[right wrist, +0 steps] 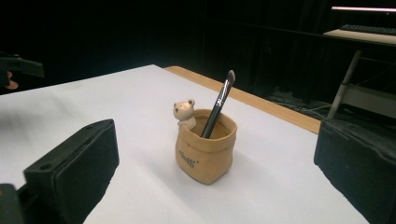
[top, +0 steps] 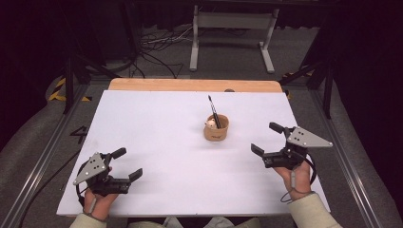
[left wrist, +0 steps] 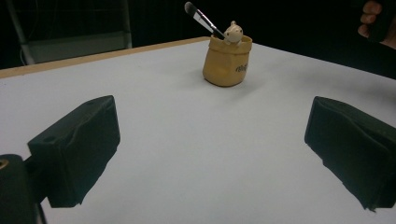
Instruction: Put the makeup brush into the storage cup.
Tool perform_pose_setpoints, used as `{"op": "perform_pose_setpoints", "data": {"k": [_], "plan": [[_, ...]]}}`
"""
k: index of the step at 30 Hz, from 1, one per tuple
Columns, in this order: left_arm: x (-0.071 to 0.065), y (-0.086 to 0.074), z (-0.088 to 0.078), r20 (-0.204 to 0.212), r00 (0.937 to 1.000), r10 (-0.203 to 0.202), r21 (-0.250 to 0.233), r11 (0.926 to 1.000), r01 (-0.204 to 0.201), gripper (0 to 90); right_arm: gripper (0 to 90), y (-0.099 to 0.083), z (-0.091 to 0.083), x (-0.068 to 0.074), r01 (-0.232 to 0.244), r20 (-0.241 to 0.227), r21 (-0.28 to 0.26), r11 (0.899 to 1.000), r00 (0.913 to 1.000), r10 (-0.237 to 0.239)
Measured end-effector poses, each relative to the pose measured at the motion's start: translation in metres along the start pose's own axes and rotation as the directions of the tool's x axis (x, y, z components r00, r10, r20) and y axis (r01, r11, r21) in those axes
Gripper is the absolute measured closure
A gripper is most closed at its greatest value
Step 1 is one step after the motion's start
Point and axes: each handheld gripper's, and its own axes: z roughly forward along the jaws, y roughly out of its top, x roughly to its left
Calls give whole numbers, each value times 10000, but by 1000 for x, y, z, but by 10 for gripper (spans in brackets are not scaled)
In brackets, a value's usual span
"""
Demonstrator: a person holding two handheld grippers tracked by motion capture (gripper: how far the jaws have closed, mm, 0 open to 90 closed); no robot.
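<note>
While our right gripper (top: 267,142) stands with jaws wide and empty, the tan sack-shaped ceramic pot (top: 216,128) with the little bear on its rim sits just left of it, mid-table on the white tabletop (top: 157,123). We see the black-handled makeup brush (top: 213,110) leaning in it, bristles up, tilted away from us. Our left gripper (top: 127,164), also open, is farther off, so the right is nearer.

Brush (right wrist: 217,103) lower end hidden inside the pot (right wrist: 205,156); pot lettering too small to read
</note>
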Motion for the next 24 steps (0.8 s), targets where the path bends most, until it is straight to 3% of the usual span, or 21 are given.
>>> {"op": "perform_pose_setpoints", "data": {"k": [14, 24], "plan": [[-3, 1, 0, 206, 9997, 104, 19, 9999, -104, 35, 0, -39, -13, 6, 139, -277, -315, 9994, 9995, -147], [-3, 0, 2, 283, 9996, 10, 9, 10000, -10, 33, 0, -64, -8, 11, 182, -353, -2, 9998, 9992, -182]]}}
